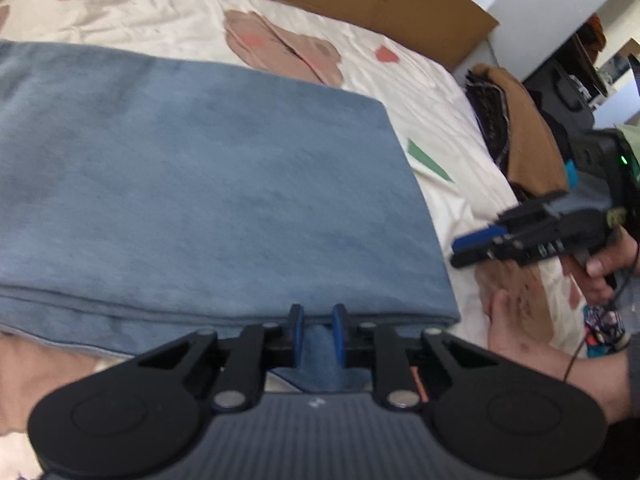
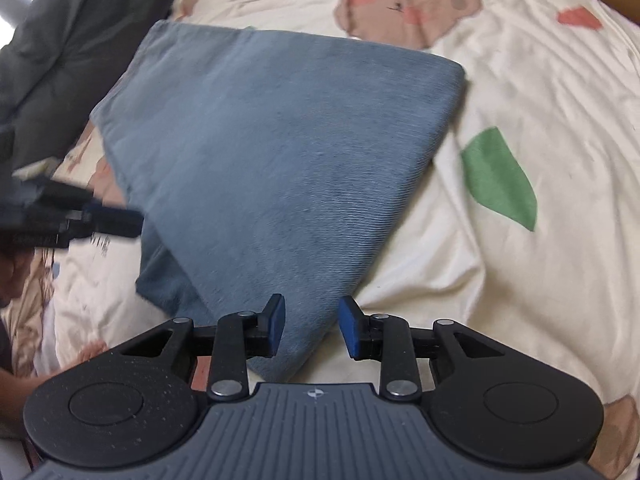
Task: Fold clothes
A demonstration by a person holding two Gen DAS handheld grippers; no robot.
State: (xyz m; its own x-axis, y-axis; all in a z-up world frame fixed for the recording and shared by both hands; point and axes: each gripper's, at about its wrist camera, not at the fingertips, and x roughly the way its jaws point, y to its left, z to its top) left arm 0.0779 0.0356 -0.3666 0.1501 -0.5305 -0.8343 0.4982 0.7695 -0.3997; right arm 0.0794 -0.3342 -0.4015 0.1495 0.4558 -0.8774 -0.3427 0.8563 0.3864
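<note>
The left hand-held gripper (image 1: 318, 330) is pinching the folded blue cloth's (image 1: 208, 184) edge; the right hand-held gripper (image 2: 312, 326) is open (holding nothing). Next, it probably needs to grab the near corner.

We see the right gripper (image 2: 312, 326) with fingers spread over one corner of a folded blue garment (image 2: 272, 152) on a printed cream bedsheet (image 2: 540, 300); the left gripper (image 2: 116, 216) touches its left edge.
</note>
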